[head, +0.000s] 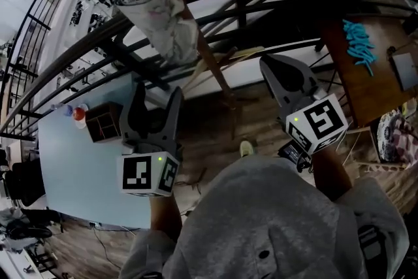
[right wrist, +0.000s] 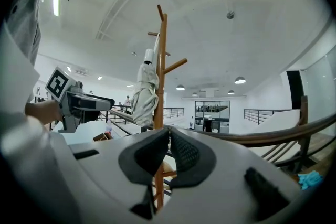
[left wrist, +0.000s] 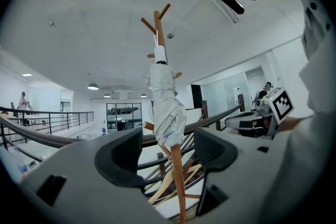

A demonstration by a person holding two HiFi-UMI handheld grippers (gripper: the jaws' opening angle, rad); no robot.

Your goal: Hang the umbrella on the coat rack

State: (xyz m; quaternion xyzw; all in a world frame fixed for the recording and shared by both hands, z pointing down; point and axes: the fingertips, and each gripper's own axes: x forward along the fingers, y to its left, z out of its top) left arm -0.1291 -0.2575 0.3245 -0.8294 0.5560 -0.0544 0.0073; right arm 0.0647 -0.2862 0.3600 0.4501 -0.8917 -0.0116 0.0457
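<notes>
The umbrella [left wrist: 164, 107] hangs on the coat rack [left wrist: 177, 181] beyond the empty, wide-open left hand-held gripper [left wrist: 169, 140]; right hand-held gripper [right wrist: 168, 136] is closed.

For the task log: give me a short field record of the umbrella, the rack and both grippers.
umbrella: white, folded, hanging on the rack's upper part
coat rack: wooden pole with pegs, upright
left gripper: jaws apart, nothing between the pads
right gripper: jaws together, empty
task: umbrella appears hung
</notes>
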